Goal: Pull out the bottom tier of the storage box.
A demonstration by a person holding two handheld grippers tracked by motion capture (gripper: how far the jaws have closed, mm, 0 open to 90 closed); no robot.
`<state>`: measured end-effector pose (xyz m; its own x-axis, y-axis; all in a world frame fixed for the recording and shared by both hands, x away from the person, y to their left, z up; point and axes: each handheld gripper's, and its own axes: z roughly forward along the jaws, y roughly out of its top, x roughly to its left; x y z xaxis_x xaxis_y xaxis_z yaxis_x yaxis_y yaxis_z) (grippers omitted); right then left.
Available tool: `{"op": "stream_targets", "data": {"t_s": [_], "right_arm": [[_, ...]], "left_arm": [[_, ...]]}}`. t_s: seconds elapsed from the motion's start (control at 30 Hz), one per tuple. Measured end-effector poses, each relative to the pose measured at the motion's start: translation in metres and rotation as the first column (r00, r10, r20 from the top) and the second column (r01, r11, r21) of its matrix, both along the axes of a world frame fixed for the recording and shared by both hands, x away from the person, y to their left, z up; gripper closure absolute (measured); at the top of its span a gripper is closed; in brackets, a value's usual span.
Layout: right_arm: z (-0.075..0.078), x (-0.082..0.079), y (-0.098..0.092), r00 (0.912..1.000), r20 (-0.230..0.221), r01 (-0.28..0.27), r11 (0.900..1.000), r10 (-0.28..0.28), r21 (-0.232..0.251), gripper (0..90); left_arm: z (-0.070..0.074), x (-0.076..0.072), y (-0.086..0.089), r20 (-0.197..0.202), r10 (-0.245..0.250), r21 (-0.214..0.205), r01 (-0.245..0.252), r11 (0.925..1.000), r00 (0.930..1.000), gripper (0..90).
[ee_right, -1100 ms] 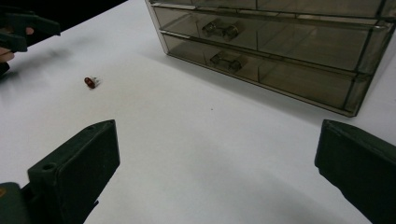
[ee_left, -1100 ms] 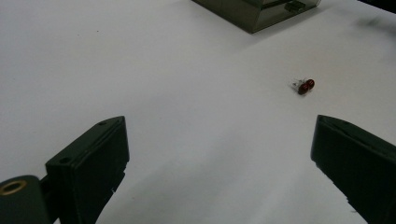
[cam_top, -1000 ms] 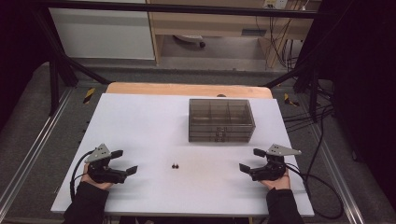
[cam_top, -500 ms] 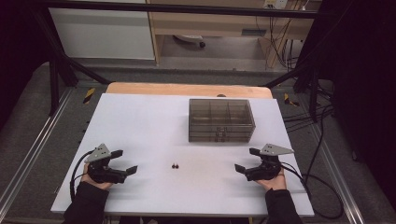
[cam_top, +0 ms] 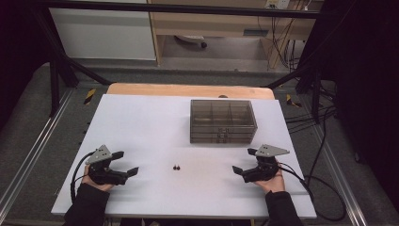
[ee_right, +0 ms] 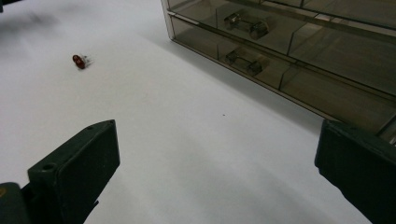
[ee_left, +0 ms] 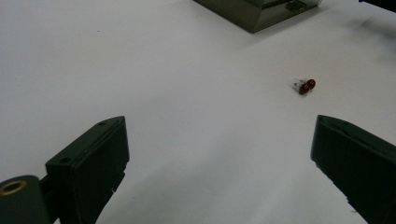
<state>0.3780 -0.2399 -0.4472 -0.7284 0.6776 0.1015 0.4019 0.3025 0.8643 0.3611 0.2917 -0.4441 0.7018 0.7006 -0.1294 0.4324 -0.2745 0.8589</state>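
Note:
Two small dark red beads [cam_top: 177,167] lie side by side on the white table [cam_top: 150,127], midway between my hands; they also show as the red beads [ee_left: 307,86] in the left gripper view and the red beads [ee_right: 79,61] in the right gripper view. A smoked clear drawer box [cam_top: 223,121] stands behind them, its drawer fronts [ee_right: 243,58] facing me. My left gripper [cam_top: 126,164] rests open near the front left. My right gripper [cam_top: 243,161] is open at the front right, close to the box's near corner. Nothing is between either pair of jaws.
A wooden board edge [cam_top: 188,89] runs along the table's far side. Metal rails [cam_top: 33,155] flank the table, and cables [cam_top: 324,188] trail off to the right. Open white surface spreads left of the box.
My right gripper has shifted left and slightly forward toward the table's middle. The left gripper and the beads have stayed put.

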Motion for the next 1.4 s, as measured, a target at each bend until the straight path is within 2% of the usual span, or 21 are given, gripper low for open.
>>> {"op": "stream_targets", "data": {"t_s": [0.33, 0.57, 0.7, 1.0, 1.23, 1.4], "right_arm": [[0.001, 0.002, 0.012, 0.9994, 0.025, -0.021, 0.9976, 0.022, -0.066, 0.6], [0.003, 0.003, 0.016, 0.9989, 0.039, -0.023, 0.9955, 0.026, -0.092, 0.6], [0.004, 0.003, 0.021, 0.9976, 0.059, -0.027, 0.9907, 0.035, -0.134, 0.6], [0.006, 0.004, 0.027, 0.9960, 0.076, -0.034, 0.9845, 0.048, -0.172, 0.7], [0.008, 0.005, 0.031, 0.9937, 0.095, -0.038, 0.9741, 0.060, -0.223, 0.8], [0.009, 0.005, 0.033, 0.9935, 0.092, -0.044, 0.9708, 0.067, -0.236, 0.8]], "left_arm": [[0.000, 0.000, 0.000, 0.001, 0.000, 0.003, 0.000, 1.0000, 1.0000, 4.0], [0.000, 0.000, -0.001, 0.001, 0.000, 0.005, 0.000, 1.0000, 1.0000, 4.0], [0.000, 0.000, 0.000, 0.001, 0.001, 0.004, -0.001, 1.0000, 1.0000, 4.0], [0.000, 0.000, -0.001, 0.001, 0.002, 0.005, -0.002, 1.0000, 1.0000, 4.0], [0.000, 0.000, -0.001, 0.000, 0.002, 0.009, -0.002, 1.0000, 1.0000, 3.9], [0.000, 0.000, -0.001, 0.001, 0.002, 0.010, -0.002, 0.9999, 1.0000, 4.0]]}}
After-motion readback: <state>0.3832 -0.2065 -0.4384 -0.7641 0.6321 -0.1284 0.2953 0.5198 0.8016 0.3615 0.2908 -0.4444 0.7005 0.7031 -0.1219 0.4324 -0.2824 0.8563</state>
